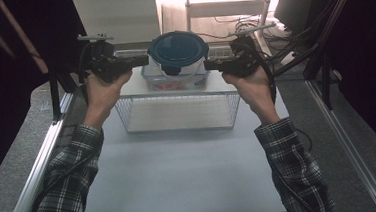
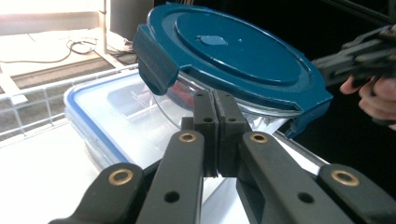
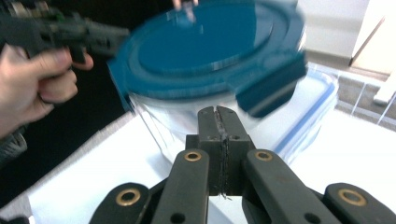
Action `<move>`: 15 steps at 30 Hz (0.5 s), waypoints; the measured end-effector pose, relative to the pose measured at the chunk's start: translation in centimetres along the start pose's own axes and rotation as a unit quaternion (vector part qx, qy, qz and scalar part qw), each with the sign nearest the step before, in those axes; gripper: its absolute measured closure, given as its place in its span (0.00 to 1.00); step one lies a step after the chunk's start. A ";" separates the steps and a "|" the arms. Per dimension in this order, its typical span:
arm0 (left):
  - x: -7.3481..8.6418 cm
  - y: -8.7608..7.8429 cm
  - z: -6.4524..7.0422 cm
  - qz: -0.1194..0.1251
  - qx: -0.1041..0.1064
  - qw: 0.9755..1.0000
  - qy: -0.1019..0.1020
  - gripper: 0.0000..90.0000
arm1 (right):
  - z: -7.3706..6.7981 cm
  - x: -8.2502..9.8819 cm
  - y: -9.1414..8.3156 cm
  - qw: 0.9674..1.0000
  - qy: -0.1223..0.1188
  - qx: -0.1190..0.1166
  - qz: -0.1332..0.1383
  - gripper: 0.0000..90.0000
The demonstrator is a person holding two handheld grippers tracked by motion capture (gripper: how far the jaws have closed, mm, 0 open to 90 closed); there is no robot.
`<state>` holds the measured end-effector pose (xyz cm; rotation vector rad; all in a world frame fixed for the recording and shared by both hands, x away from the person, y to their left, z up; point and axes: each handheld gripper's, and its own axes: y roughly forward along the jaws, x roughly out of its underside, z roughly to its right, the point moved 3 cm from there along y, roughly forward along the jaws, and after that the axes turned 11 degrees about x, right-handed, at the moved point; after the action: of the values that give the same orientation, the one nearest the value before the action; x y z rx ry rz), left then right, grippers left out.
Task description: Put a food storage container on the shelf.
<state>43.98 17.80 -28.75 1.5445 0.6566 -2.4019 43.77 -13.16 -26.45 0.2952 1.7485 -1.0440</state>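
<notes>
1. Atop the rectangular blue-rimmed box (image 2: pixel 100 123) sits the round container (image 1: pixel 178 54) with its dark blue lid (image 2: pixel 236 51).
2. Left of the round container, the left gripper (image 2: pixel 215 100) has jaws pressed together, empty.
3. Right of it, the right gripper (image 3: pixel 217 116) is likewise closed on nothing.
4. Just before the box stands a wire basket (image 1: pixel 180 126).

Shut left hand-held gripper (image 2: pixel 215 100), apparently touching blue-lidded round container (image 2: pixel 233 51), atop rectangular container (image 2: pixel 107 116)

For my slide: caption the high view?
Shut left tongs and right tongs flank a blue-lidded round container behind a wire basket.
</notes>
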 end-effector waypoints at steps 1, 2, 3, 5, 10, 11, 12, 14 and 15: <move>0.0 0.4 -0.2 -0.006 -0.002 1.000 0.001 0.99 | 0.0 0.1 0.3 1.000 -0.001 0.001 -0.003 0.99; 0.0 0.4 -0.2 -0.006 -0.002 1.000 0.001 0.99 | 0.0 0.1 0.3 1.000 -0.001 0.001 -0.003 0.99; 0.0 0.8 -0.2 -0.007 -0.014 1.000 0.001 0.99 | 0.2 0.0 0.9 1.000 0.001 0.009 0.001 0.99; -0.1 0.9 -0.4 -0.006 -0.015 1.000 -0.001 0.99 | 0.3 -0.1 1.1 1.000 0.003 0.008 -0.001 0.99; -0.2 0.9 -0.8 0.006 -0.022 1.000 -0.014 0.98 | 1.2 -0.5 2.4 0.999 0.025 0.020 0.001 0.99; -0.3 1.0 -1.0 0.010 -0.024 1.000 -0.014 0.98 | 1.5 -0.8 2.8 0.999 0.031 0.021 0.002 0.99; -0.3 1.0 -1.0 0.010 -0.024 1.000 -0.014 0.98 | 1.6 -0.9 3.0 0.999 0.033 0.025 0.004 0.99; -0.4 1.1 -1.2 0.011 -0.026 0.999 -0.018 0.98 | 1.9 -1.1 3.4 0.999 0.032 0.032 0.004 0.99; -0.4 1.1 -1.2 0.011 -0.027 0.999 -0.019 0.98 | 2.0 -1.2 3.6 0.999 0.035 0.036 0.005 0.99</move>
<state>45.57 17.37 -29.11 1.4725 0.6862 -2.3715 47.86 -12.25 -27.39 0.3884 1.7735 -1.1024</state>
